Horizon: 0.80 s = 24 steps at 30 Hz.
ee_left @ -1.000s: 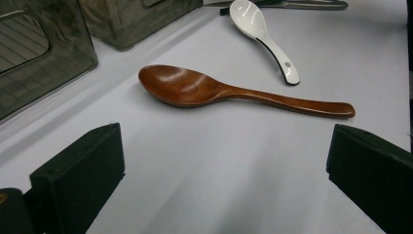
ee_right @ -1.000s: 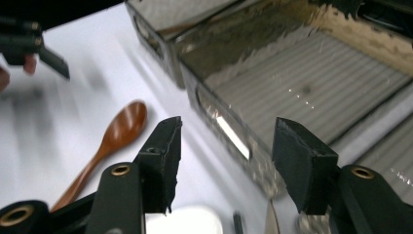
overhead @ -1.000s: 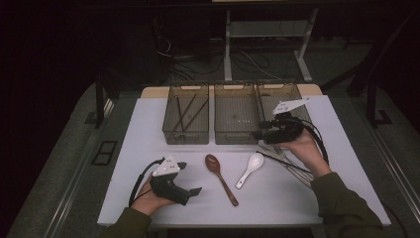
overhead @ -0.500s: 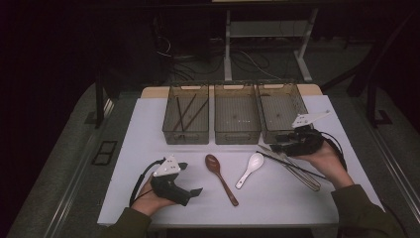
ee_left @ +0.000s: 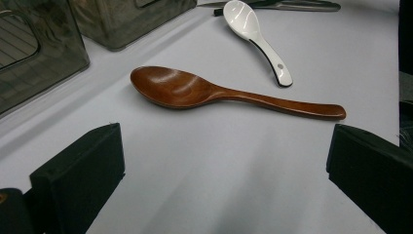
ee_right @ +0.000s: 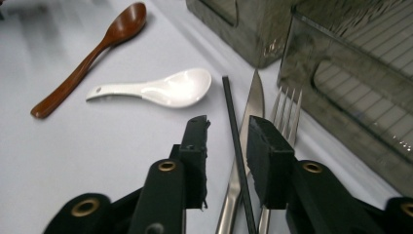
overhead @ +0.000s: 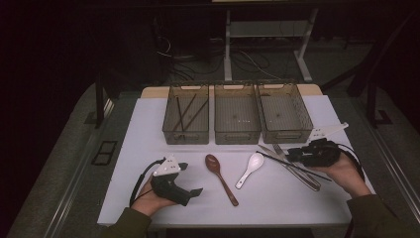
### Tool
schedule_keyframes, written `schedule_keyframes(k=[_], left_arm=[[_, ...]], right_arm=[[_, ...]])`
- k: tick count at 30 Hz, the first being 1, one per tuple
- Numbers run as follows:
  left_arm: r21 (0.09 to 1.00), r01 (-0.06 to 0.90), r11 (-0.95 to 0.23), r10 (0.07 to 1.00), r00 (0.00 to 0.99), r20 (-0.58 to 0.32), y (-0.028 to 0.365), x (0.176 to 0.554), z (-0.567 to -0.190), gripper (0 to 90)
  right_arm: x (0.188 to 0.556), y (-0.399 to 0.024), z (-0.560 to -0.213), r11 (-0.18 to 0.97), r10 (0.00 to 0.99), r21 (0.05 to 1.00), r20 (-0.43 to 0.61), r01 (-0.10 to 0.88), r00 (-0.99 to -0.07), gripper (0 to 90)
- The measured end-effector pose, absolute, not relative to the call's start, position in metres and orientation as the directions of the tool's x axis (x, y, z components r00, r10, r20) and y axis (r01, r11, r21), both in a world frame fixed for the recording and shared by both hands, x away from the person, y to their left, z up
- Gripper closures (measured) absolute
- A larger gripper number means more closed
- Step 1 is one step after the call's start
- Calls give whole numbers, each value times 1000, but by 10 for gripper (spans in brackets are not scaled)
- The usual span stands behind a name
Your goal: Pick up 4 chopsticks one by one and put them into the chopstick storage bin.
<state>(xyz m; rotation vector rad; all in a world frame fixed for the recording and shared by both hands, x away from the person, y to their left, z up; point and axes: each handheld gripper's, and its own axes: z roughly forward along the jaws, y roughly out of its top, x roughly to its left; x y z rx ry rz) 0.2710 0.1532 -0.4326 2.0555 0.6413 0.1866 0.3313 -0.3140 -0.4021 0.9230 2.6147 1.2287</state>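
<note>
The right hand-held gripper (ee_right: 228, 141) is lying low over the black chopstick (ee_right: 236, 146), its jaws having just been narrowing and now standing either side of the stick, pads not visibly pressing it. The chopstick is lying on the bench (overhead: 148, 129) between the white spoon (ee_right: 160, 90) and the knife (ee_right: 251, 105), with the fork (ee_right: 287, 109) beyond, just before the right-hand bin (overhead: 286, 118). The left hand-held gripper (ee_left: 224, 161) is resting with its jaws wide apart, facing the wooden spoon (ee_left: 219, 92).

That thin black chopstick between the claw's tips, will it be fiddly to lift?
Probably. The black chopstick looks straight and stiff, so it shouldn't bend. It's thin and lies on the knife, so it may slip or swing when the right claw pinches it.
</note>
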Motion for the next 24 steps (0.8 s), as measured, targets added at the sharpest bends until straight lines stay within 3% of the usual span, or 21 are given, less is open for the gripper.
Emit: schedule_keyframes(k=[11, 24], left_arm=[[826, 367, -427, 505, 855, -118, 153, 271, -433, 0], [826, 365, -430, 502, 857, -118, 152, 271, -434, 0]], right_arm=[[331, -326, -422, 547, 566, 675, 137, 495, -813, 781], [336, -325, -434, 612, 556, 622, 100, 488, -825, 823]])
